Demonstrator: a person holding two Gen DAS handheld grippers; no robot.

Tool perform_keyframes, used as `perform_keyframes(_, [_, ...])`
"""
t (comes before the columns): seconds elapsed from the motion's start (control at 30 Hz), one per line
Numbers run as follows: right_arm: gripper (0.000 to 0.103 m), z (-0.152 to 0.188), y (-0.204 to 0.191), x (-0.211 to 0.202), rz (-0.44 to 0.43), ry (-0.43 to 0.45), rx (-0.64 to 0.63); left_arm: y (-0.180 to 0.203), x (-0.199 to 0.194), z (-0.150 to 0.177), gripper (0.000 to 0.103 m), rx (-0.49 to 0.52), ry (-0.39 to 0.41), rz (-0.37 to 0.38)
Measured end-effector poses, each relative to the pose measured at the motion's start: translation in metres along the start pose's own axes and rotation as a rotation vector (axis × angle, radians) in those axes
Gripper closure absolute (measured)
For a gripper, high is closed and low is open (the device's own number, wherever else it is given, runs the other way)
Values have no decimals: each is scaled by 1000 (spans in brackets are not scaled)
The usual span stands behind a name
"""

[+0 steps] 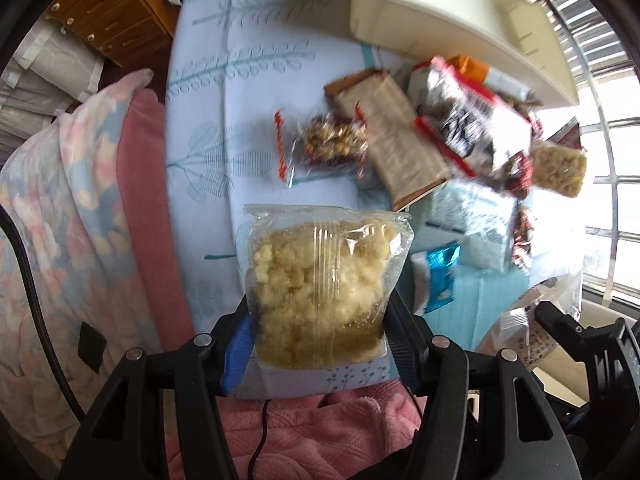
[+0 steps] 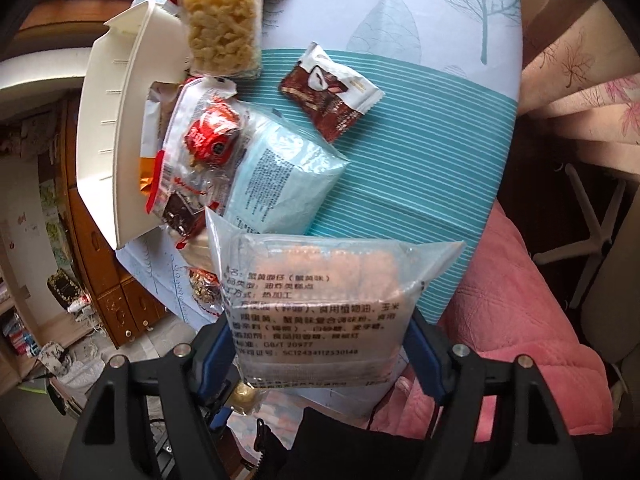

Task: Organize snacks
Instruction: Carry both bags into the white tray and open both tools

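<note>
My left gripper [image 1: 320, 332] is shut on a clear bag of pale yellow puffed snack [image 1: 322, 288], held above the table's near edge. My right gripper [image 2: 320, 344] is shut on a clear packet with printed black text [image 2: 324, 312], also lifted above the table edge. A cream plastic bin [image 1: 452, 20] stands at the far side of the table; it also shows at the left in the right wrist view [image 2: 116, 128]. A pile of snack packets lies beside it: a brown cracker pack [image 1: 396, 136], a red and silver bag [image 1: 468, 120], and a nut bar [image 1: 332, 140].
The table carries a pale blue cloth with leaf print [image 1: 248, 80]. On it lie a pale blue packet [image 2: 284, 176], a brown and white chocolate wrapper [image 2: 332, 96] and a yellow noodle-snack block [image 2: 222, 28]. A pink quilt [image 1: 320, 424] borders the table. A wooden cabinet [image 2: 104, 248] stands beyond.
</note>
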State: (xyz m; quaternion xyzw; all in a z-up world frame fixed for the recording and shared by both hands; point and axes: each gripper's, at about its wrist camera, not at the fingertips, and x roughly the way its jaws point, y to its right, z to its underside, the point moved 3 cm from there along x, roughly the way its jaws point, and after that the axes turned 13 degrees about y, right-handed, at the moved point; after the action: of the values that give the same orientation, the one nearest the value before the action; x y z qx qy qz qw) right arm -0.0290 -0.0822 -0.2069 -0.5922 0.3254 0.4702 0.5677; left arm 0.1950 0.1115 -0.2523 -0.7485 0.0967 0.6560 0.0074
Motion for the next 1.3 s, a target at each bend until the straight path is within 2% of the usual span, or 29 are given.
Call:
perform_keyframes(0.23, [27,-16,-42,-20,-60,56,-202,24,-48,-16,45,-43,111,46])
perform_keyframes(0.6, [27,-58,-117,-60,-169,194,-549,83,-111,-46,45,-67,354,94])
perform_keyframes(0.73, [27,-75,-140,-73,-225,223,-647,103,-123,-58,45,-84,423,115])
perform_keyframes(1.0, [27,-109,-182,-88,-324,286,-820,147,-138,-84,45,-51,583,147])
perform_keyframes(1.3, [27,-143,-217,-78,-386,318,-977,185,-134,-119,45,-33,714,179])
